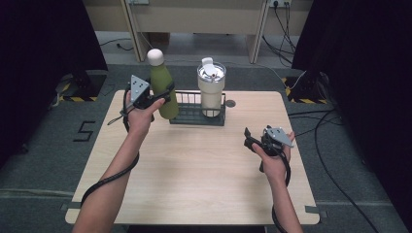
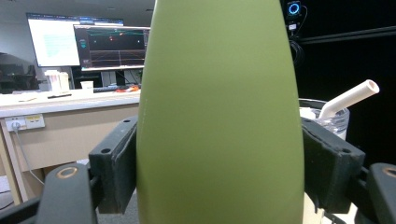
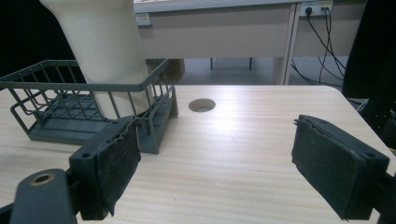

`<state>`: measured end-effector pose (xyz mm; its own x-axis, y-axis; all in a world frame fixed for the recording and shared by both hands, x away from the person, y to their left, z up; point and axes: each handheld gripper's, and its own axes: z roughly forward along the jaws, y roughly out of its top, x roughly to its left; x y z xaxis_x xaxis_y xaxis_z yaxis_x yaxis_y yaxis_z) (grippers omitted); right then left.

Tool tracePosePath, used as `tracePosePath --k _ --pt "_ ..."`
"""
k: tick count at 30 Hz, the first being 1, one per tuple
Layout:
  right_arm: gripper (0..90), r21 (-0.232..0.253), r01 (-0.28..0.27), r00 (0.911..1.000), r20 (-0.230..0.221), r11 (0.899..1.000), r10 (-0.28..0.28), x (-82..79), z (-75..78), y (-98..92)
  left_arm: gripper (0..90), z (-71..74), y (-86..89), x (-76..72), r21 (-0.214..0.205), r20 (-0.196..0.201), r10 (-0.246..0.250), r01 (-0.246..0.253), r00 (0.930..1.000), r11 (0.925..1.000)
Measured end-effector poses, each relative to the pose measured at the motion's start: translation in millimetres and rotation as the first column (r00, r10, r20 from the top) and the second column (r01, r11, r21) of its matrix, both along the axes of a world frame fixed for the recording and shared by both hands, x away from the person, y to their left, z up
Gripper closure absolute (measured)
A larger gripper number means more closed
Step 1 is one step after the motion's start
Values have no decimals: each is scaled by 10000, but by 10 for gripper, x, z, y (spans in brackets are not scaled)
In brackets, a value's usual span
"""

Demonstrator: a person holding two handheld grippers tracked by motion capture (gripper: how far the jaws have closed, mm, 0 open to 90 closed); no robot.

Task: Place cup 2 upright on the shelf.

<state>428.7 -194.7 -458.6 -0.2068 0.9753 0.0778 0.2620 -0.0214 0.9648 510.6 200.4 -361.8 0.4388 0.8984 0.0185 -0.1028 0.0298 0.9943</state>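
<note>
Wooden table (image 1: pixel 194 170); left hand-held gripper (image 1: pixel 163 94) clamps green bottle (image 1: pixel 163 87), right hand-held gripper (image 3: pixel 215 163) gapes.

Left gripper (image 1: pixel 163 97) holds green bottle (image 1: pixel 163 87) upright, lifted at left end of wire rack (image 1: pixel 197 115). White tumbler (image 1: pixel 211 90) stands in rack. Right gripper (image 1: pixel 250 138) empty over tabletop (image 1: pixel 194 165).

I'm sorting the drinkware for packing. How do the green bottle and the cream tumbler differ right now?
The green bottle is slim with a narrow neck and round pale cap; the cream tumbler is wider, with a flat clear lid. The bottle is clamped in the left gripper, at the left end of the wire basket; the tumbler stands ungripped inside the basket. The bottle leans slightly; the tumbler is upright. Both are tall drink containers.
</note>
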Motion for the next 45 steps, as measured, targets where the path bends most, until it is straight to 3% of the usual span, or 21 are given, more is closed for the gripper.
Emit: tracePosePath --k 45 --pt "152 54 37 10000 -33 10000 -37 9 -18 -20 231 143 -134 314 -204 -93 124 -126 9999 9997"
